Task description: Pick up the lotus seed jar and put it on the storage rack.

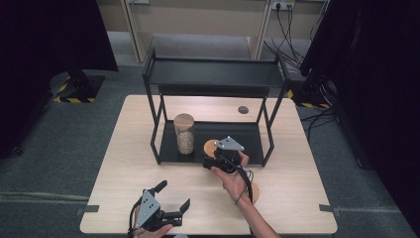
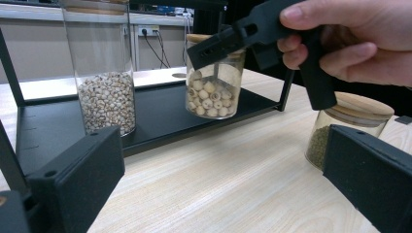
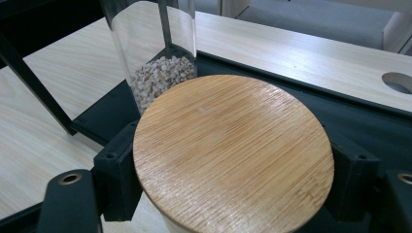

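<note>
tall grain jar [image 1: 184, 133], green-filled jar [image 2: 351, 124], wooden table [image 1: 148, 173]

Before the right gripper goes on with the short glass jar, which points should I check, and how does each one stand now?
1. Grip: the right gripper has its jaws on both sides of the short glass jar with the round bamboo lid: ok.
2. Lid seated flat on that jar: ok.
3. Jar bottom free of the black metal rack's lower shelf: cannot tell.
4. Gap to the tall glass jar of small pale grains: apart, no contact: ok.
5. Left gripper open, low on the light wooden table, away from the rack: ok.
6. Third glass jar with green contents stands on the table under the right hand; free path: cannot tell.
</note>
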